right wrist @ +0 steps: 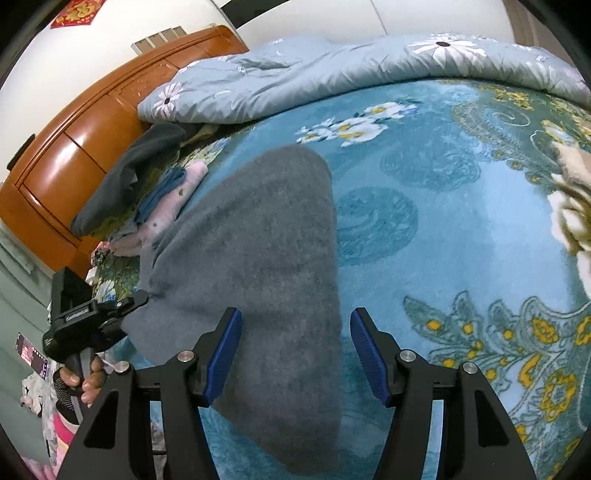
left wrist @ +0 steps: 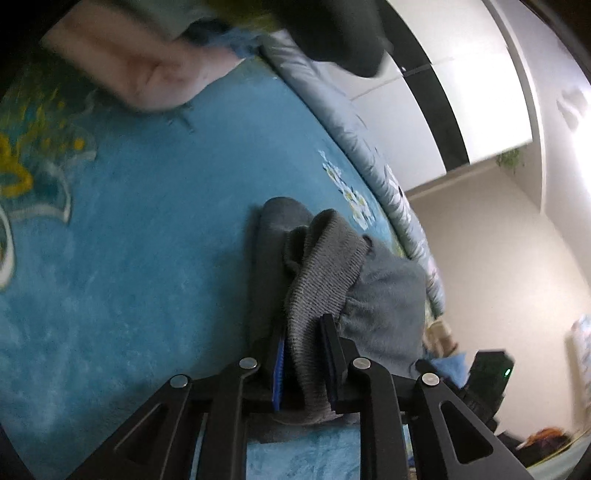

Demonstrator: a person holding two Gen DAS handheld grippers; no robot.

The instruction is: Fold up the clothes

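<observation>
A grey fleece garment lies folded over on the blue patterned blanket. My left gripper is shut on the garment's ribbed grey hem and holds it just above the blanket. The rest of the garment bunches beyond the hem. My right gripper is open, its blue pads astride the garment's near right edge, holding nothing. The left gripper's body shows at the garment's left edge in the right wrist view.
A pale blue flowered quilt lies along the far side of the bed. Dark and pink clothes are piled by the wooden headboard. A pink item and a dark one lie at the top of the left wrist view.
</observation>
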